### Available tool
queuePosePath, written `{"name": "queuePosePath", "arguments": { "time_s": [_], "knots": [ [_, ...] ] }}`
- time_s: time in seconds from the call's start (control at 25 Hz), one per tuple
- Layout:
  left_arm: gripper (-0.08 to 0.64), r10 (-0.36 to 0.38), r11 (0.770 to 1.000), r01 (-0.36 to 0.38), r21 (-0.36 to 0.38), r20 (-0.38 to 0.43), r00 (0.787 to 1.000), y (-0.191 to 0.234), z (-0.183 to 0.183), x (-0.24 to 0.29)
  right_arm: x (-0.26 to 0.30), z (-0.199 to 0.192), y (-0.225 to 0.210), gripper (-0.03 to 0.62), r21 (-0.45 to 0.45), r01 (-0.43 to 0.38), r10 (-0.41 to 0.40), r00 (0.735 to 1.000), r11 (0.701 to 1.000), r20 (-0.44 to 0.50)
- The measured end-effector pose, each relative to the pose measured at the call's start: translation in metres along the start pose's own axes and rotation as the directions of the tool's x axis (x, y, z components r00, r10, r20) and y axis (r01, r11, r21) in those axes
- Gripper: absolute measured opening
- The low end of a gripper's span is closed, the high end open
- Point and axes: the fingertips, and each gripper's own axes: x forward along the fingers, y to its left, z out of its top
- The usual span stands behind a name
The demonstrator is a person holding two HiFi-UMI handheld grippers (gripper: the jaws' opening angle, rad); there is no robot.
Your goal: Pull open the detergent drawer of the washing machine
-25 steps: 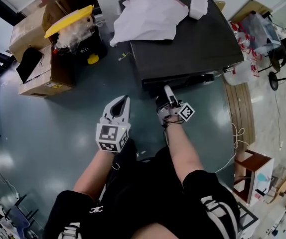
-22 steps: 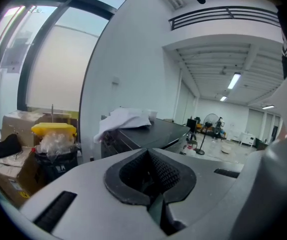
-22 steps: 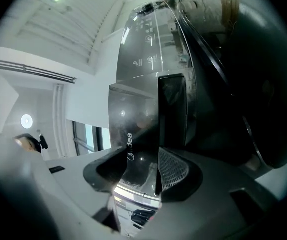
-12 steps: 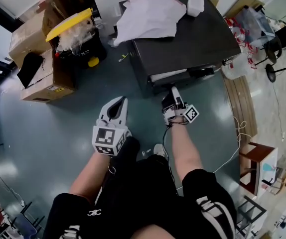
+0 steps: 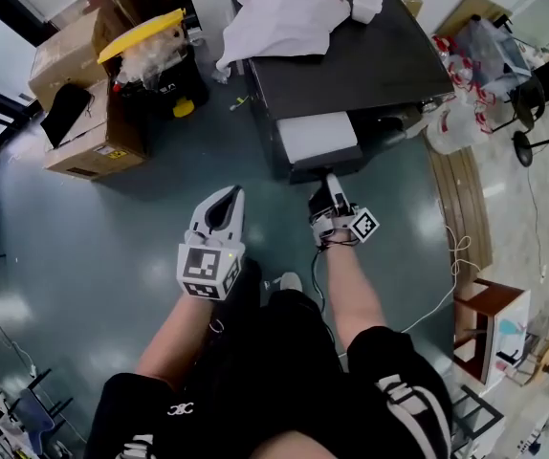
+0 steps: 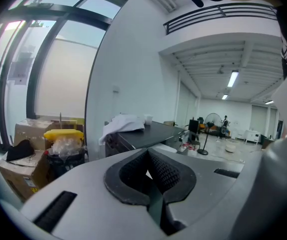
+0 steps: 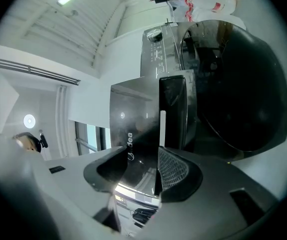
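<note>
My right fingers clamp the dark front of the detergent drawer, well out of the washing machine; my left fingers are pressed together, empty. A hard tug could jam it at its stop or slip my grip.

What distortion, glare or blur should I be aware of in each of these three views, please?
Head view: fisheye curves the room's edges, and the glossy floor mirrors light at left. Left gripper view: dark corners, bright windows, the shut left gripper soft near the lens. Right gripper view: black circular rim; the shiny drawer front, gripped by the right gripper, carries reflections.
</note>
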Motion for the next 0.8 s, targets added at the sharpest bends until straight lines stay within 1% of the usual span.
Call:
{"name": "queuePosePath", "arguments": {
  "time_s": [0.28,0.48,0.64,0.8],
  "knots": [
    [0.003,0.104,0.994,-0.104,-0.022,0.013,0.994,-0.043,-0.005,-0.045,-0.036,-0.005,0.013,0.187,0.029,0.014,-0.013,0.998,0.999,-0.059],
    [0.003,0.163,0.986,-0.162,-0.033,0.019,0.986,-0.056,-0.006,-0.069,-0.051,-0.009,0.016,0.187,0.038,0.042,-0.04,0.998,0.998,-0.057],
    [0.003,0.193,0.98,-0.192,-0.043,0.013,0.981,-0.059,-0.008,-0.085,-0.066,-0.014,0.021,0.186,0.042,0.04,-0.038,0.998,0.998,-0.046],
    [0.003,0.192,0.98,-0.191,-0.057,0.012,0.981,-0.059,-0.013,-0.094,-0.081,-0.016,0.027,0.178,0.016,0.028,-0.027,0.999,0.999,-0.044]
  ]
}}
